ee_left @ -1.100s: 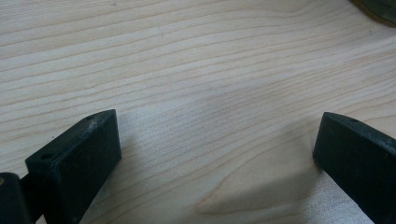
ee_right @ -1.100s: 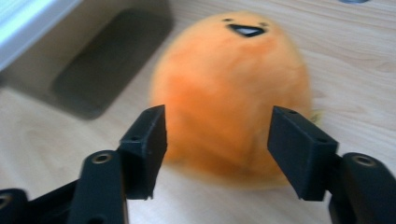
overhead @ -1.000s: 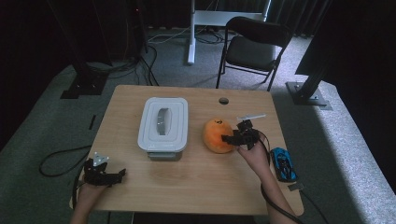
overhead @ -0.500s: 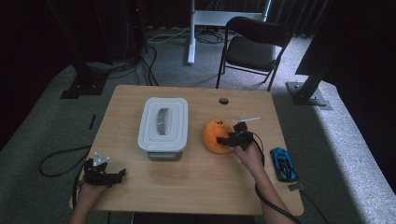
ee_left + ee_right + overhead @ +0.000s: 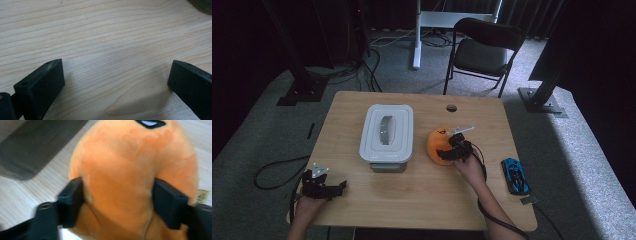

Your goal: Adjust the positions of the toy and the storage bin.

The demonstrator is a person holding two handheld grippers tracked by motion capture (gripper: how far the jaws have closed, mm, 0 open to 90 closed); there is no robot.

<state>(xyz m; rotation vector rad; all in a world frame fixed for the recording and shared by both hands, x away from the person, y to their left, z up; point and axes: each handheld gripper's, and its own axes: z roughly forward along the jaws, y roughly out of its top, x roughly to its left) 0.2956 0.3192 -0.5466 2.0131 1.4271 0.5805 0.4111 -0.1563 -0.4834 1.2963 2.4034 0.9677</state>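
I see the orange plush toy (image 5: 438,146) sitting right of centre on the bench (image 5: 422,200), beside the white lidded box (image 5: 386,135). My right gripper (image 5: 117,202) has just been closing and its 2 jaws now dent the toy's sides. My left gripper (image 5: 115,85) rests with jaws spread wide over bare wood.

Your right gripper (image 5: 452,151) hides the orange plush toy's (image 5: 437,146) near side, and its lower part is cut off in the blurred right gripper view.
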